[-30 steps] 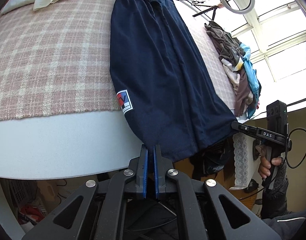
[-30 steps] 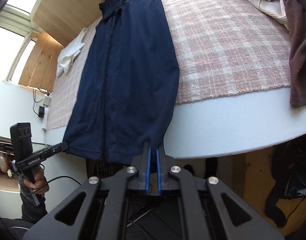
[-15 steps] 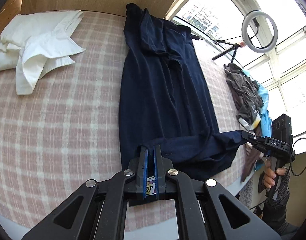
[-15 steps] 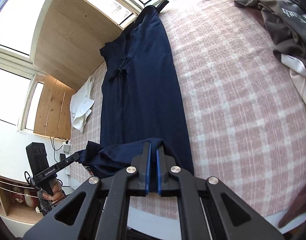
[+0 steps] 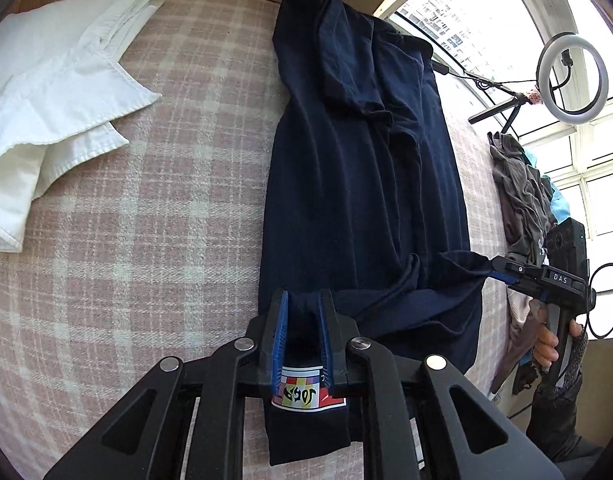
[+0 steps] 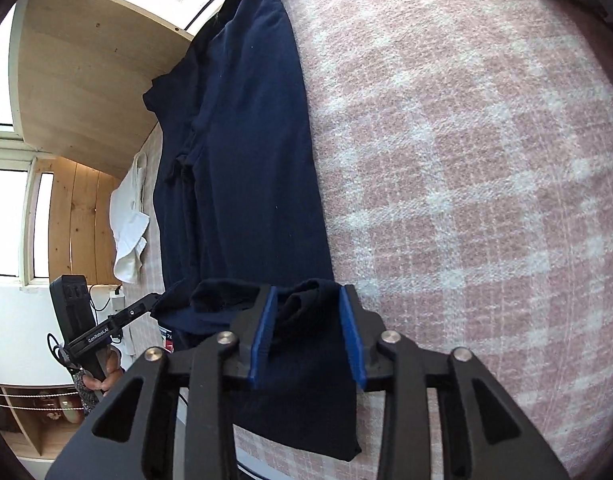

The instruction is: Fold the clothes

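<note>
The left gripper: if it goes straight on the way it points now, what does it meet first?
Probably the navy garment itself. The left gripper has just been opening, and the folded hem lies loose between its jaws. Straight ahead is more navy cloth on the plaid bed cover; depth is unclear.

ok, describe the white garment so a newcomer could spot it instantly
Start at the pink plaid bedspread covering the bed. Left of the long navy blue garment, near the wooden headboard, lies the crumpled white cotton shirt. It is the only white, stitched-hem piece there.
</note>
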Demonstrator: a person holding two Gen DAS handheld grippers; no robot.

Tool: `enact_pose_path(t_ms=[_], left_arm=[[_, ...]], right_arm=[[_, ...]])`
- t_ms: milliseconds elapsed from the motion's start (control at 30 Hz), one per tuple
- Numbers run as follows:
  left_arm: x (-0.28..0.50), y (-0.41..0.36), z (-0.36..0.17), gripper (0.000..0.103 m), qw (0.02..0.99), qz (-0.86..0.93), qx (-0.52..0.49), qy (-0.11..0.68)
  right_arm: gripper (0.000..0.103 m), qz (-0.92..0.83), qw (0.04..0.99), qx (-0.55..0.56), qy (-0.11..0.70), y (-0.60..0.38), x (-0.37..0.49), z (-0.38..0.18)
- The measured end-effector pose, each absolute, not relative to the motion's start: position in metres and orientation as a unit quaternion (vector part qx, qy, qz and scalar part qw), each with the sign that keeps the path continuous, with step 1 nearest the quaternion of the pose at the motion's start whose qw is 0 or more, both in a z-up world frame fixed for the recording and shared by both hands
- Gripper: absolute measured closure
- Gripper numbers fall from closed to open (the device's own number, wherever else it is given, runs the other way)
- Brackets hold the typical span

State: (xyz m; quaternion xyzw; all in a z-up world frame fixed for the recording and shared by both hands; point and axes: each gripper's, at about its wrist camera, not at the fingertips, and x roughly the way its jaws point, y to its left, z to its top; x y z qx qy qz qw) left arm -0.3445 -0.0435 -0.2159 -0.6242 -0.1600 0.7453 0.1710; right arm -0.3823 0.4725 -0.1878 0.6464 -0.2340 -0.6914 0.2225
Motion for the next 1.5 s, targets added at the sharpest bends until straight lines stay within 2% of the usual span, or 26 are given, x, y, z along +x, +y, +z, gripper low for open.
enact_pose_path(t_ms=[33, 133, 167, 233, 400, 467, 633, 667, 733, 767, 800, 833, 867, 900, 967, 1100, 1333, 1367, 1433, 1500], left_arm=[[-0.346, -0.047, -0.211, 0.074, 0.173, 0.748, -0.621, -0.16], [-0.345, -0.057, -0.194, 0.072, 0.198, 0.76, -0.603, -0.14], [-0.343, -0.056, -0.189, 0.071, 0.209, 0.77, -0.592, -0.114], [-0.341, -0.051, -0.189, 0.06, 0.223, 0.776, -0.586, -0.062], [-0.352, -0.03, -0.213, 0.061, 0.258, 0.765, -0.59, 0.01], [-0.354, -0.021, -0.217, 0.062, 0.266, 0.767, -0.584, 0.031], [-0.357, -0.012, -0.216, 0.065, 0.297, 0.768, -0.566, 0.028], [-0.359, -0.011, -0.219, 0.069, 0.296, 0.766, -0.57, 0.029], [-0.364, -0.009, -0.225, 0.091, 0.295, 0.76, -0.579, 0.026], [-0.368, -0.012, -0.227, 0.09, 0.291, 0.757, -0.585, 0.015], [-0.372, -0.018, -0.228, 0.089, 0.282, 0.758, -0.589, 0.0], [-0.377, -0.024, -0.229, 0.088, 0.272, 0.758, -0.592, -0.015], [-0.379, -0.031, -0.229, 0.088, 0.266, 0.759, -0.594, -0.028], [-0.379, -0.037, -0.226, 0.09, 0.266, 0.761, -0.59, -0.038], [-0.378, -0.049, -0.221, 0.086, 0.269, 0.765, -0.583, -0.05], [-0.361, -0.04, -0.217, 0.075, 0.304, 0.756, -0.579, 0.016], [-0.353, -0.012, -0.218, 0.075, 0.314, 0.759, -0.568, 0.059], [-0.354, -0.01, -0.218, 0.077, 0.31, 0.76, -0.568, 0.06], [-0.356, -0.007, -0.22, 0.09, 0.305, 0.762, -0.568, 0.063], [-0.355, -0.007, -0.221, 0.096, 0.302, 0.765, -0.566, 0.061]], right_arm=[[0.066, -0.693, 0.227, 0.643, -0.235, 0.474, -0.383, -0.183], [0.066, -0.705, 0.25, 0.622, -0.232, 0.48, -0.378, -0.166], [0.066, -0.716, 0.259, 0.611, -0.218, 0.481, -0.373, -0.159], [0.065, -0.735, 0.266, 0.598, -0.18, 0.48, -0.364, -0.152], [0.065, -0.739, 0.252, 0.609, -0.136, 0.471, -0.359, -0.173], [0.065, -0.745, 0.247, 0.609, -0.113, 0.464, -0.361, -0.18], [0.065, -0.748, 0.257, 0.606, -0.079, 0.446, -0.366, -0.189], [0.065, -0.75, 0.257, 0.605, -0.073, 0.444, -0.368, -0.19], [0.065, -0.751, 0.26, 0.604, -0.07, 0.441, -0.371, -0.191], [0.065, -0.749, 0.261, 0.604, -0.072, 0.441, -0.372, -0.19], [0.07, -0.747, 0.264, 0.606, -0.074, 0.442, -0.374, -0.191], [0.081, -0.744, 0.264, 0.609, -0.078, 0.443, -0.375, -0.191], [0.084, -0.743, 0.26, 0.611, -0.082, 0.445, -0.376, -0.191], [0.084, -0.743, 0.257, 0.612, -0.088, 0.448, -0.377, -0.19], [0.083, -0.742, 0.258, 0.609, -0.107, 0.456, -0.377, -0.187], [0.082, -0.749, 0.276, 0.598, -0.074, 0.452, -0.373, -0.179], [0.081, -0.748, 0.283, 0.6, -0.017, 0.424, -0.372, -0.186], [0.08, -0.749, 0.284, 0.598, -0.015, 0.424, -0.372, -0.186], [0.081, -0.752, 0.283, 0.596, -0.017, 0.426, -0.37, -0.185], [0.087, -0.755, 0.282, 0.592, -0.021, 0.428, -0.369, -0.183]])
